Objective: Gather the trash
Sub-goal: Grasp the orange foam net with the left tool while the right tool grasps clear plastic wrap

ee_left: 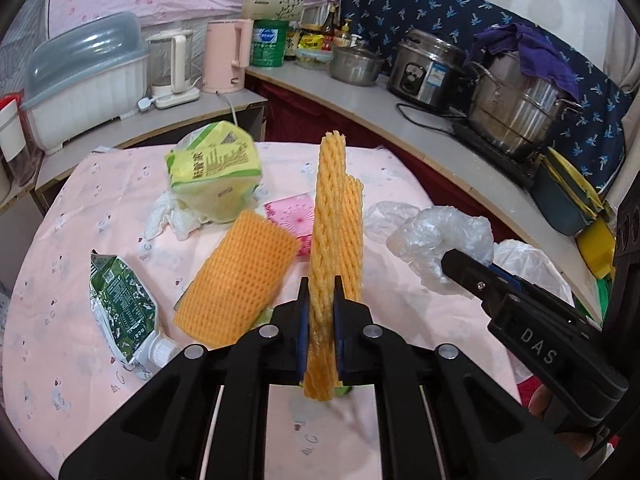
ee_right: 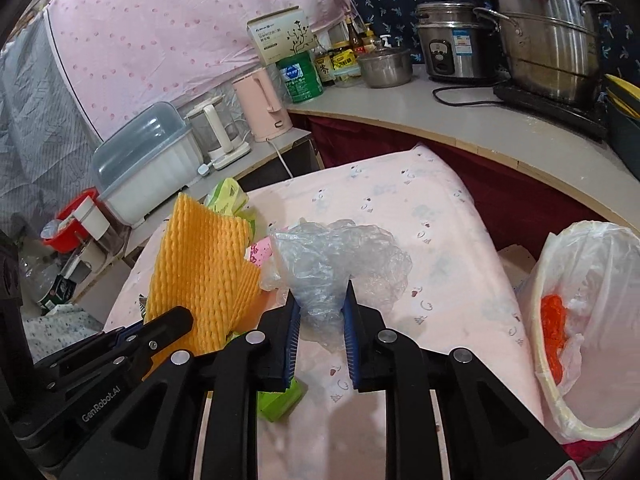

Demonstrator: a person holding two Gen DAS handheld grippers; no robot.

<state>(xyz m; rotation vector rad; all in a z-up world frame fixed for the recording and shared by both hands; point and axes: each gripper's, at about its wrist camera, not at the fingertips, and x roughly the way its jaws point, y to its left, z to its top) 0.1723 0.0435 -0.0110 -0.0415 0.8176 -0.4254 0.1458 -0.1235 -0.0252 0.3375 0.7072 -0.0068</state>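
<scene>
My left gripper (ee_left: pixel 321 292) is shut on a yellow foam net sleeve (ee_left: pixel 334 216) and holds it upright above the pink table (ee_left: pixel 72 248); the sleeve also shows in the right wrist view (ee_right: pixel 200 272). My right gripper (ee_right: pixel 320 300) is shut on a crumpled clear plastic bag (ee_right: pixel 340 256), also seen in the left wrist view (ee_left: pixel 444 236). A second orange foam net (ee_left: pixel 236 280), a green pouch (ee_left: pixel 124 304), a yellow-green carton (ee_left: pixel 216 168), a pink packet (ee_left: pixel 292 212) and white tissue (ee_left: pixel 168 220) lie on the table.
A bin lined with a white bag (ee_right: pixel 588 320), with something orange inside, stands at the table's right edge. A counter (ee_left: pixel 360 96) behind holds pots, a rice cooker, kettles and jars. A small green piece (ee_right: pixel 280 400) lies below my right gripper.
</scene>
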